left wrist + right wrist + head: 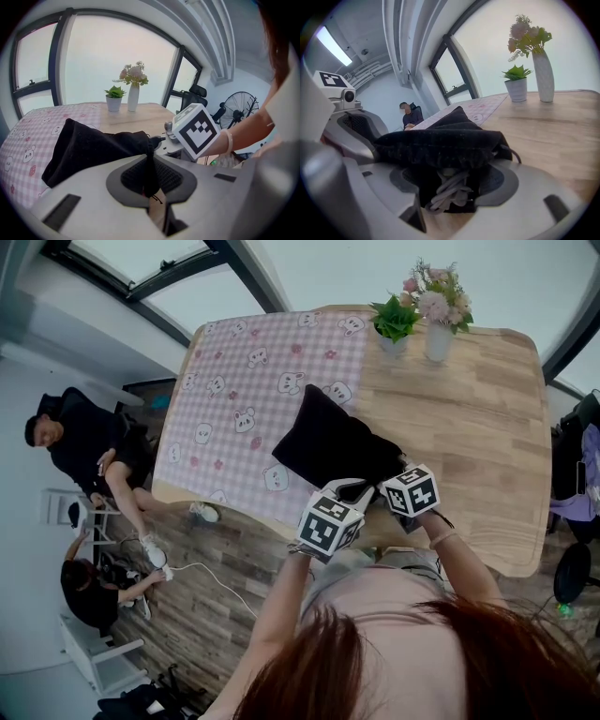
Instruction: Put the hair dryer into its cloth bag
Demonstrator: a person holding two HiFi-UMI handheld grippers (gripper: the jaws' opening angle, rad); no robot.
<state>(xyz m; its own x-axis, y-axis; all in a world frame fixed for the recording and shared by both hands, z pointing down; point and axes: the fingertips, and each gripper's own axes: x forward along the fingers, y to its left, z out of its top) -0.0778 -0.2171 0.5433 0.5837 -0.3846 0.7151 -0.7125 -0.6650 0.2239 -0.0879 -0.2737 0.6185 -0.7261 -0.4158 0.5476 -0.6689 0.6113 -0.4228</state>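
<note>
One cloth bag (pixel 333 446), black and bulging, lies on the tabletop (pixel 469 427) near the edge where the person stands. Its far corner rests on a pink checked cloth (pixel 244 381) printed with little bears, and its mouth lies over the bare wood. Both grippers are at that mouth, side by side and nearly touching.

The left gripper (pixel 150 178) is clenched on a thin fold of the bag's rim, which stands upright between its pads. The rest of the bag stretches away from it to the left in its own view.

The right gripper (pixel 452 185) has its jaws spread wide and is not gripping anything. The bag's gathered mouth sits between them, and a coil of grey cord (pixel 450 190) spills out of the opening. That cord is all that can be seen of the hair dryer; the body is hidden and I cannot tell how far inside it sits.

At the far edge of the tabletop a small green plant (pixel 394 324) in a pale pot stands just beside a white vase (pixel 438 338) of pink flowers. To one side of the table, one person (pixel 84 442) in dark clothes sits and another (pixel 89 592) crouches on the wooden floor. A standing fan (pixel 241 105) shows behind the holder's arm.
</note>
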